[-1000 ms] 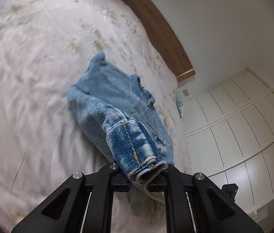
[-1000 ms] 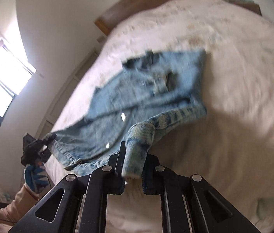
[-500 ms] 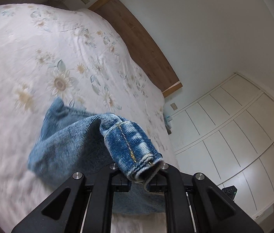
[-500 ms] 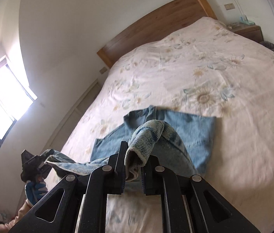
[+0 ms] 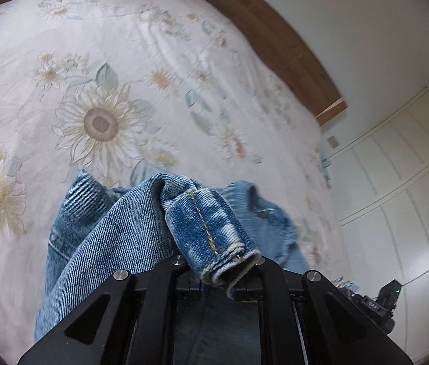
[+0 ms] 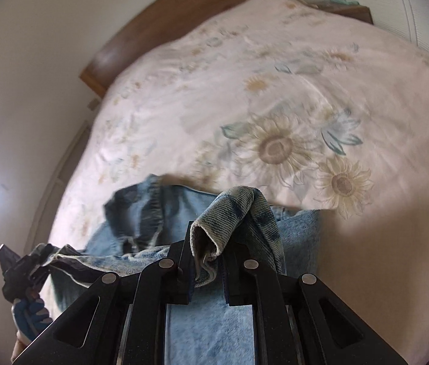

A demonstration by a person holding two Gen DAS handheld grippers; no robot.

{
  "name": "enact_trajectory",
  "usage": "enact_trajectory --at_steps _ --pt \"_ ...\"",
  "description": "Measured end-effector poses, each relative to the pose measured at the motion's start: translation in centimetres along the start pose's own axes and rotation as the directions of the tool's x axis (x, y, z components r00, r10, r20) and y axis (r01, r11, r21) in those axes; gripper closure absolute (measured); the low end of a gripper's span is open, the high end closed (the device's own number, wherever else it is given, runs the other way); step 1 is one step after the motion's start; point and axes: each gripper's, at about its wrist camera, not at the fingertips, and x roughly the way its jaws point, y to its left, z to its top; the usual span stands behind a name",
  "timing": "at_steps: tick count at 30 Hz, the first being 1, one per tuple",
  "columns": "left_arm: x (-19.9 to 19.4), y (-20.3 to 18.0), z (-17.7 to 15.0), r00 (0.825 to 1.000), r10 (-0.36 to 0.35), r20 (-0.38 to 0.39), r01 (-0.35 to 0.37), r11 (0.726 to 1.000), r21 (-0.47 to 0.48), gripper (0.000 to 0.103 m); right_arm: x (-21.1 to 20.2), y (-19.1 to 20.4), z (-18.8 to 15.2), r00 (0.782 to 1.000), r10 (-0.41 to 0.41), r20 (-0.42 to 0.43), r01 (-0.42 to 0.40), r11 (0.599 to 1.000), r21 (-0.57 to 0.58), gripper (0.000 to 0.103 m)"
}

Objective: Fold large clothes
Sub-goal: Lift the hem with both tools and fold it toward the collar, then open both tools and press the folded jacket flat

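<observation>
Left gripper [image 5: 225, 273]: fingers clamped on a stitched denim cuff [image 5: 214, 237] of the jacket [image 5: 117, 237]. Right gripper [image 6: 206, 266]: fingers clamped on a paler cuff [image 6: 229, 213], folded over the tips. The jacket lies bunched on the bed [image 6: 275, 91], on its sunflower quilt, below both grippers. A wooden headboard [image 6: 168, 21] stands beyond; white wardrobe doors [image 5: 397, 182] flank the bed.

Two wrist fisheyes, each looking forward along its own hand-held gripper, low over the bed.

The left view looks past the left hand-held gripper [image 5: 225, 276] up the bed [image 5: 98, 60] to the headboard [image 5: 275, 39], ahead and to its right. The right view looks past the right hand-held gripper [image 6: 206, 269] with the headboard [image 6: 165, 24] ahead-left. Both share the denim garment [image 5: 117, 231] close in front, and the sunflower bedspread [image 6: 275, 146].
</observation>
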Motion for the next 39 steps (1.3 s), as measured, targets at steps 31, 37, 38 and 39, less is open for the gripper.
enact_trajectory --at_steps 31,37,38,39 --pt "0.7 -2.6 -11.4 0.922 0.383 -0.052 -0.312 0.817 0.485 0.054 3.2 10.8 -11.0 0.969 -0.225 -0.1 0.133 0.82 -0.557 0.026" --pt "-1.5 1.6 -11.0 0.902 0.429 -0.049 -0.366 0.82 0.44 0.053 1.5 5.0 -11.4 0.937 -0.345 -0.063 0.258 0.8 -0.542 0.023" --pt "-1.8 1.4 -10.8 0.901 0.432 -0.041 -0.371 0.816 0.444 0.053 0.9 4.5 -11.3 0.928 -0.369 -0.047 0.284 0.785 -0.55 0.023" --pt "-2.0 0.9 -10.8 0.899 0.436 -0.028 -0.377 0.806 0.456 0.053 0.5 4.1 -11.1 0.925 -0.377 -0.044 0.294 0.787 -0.542 0.023"
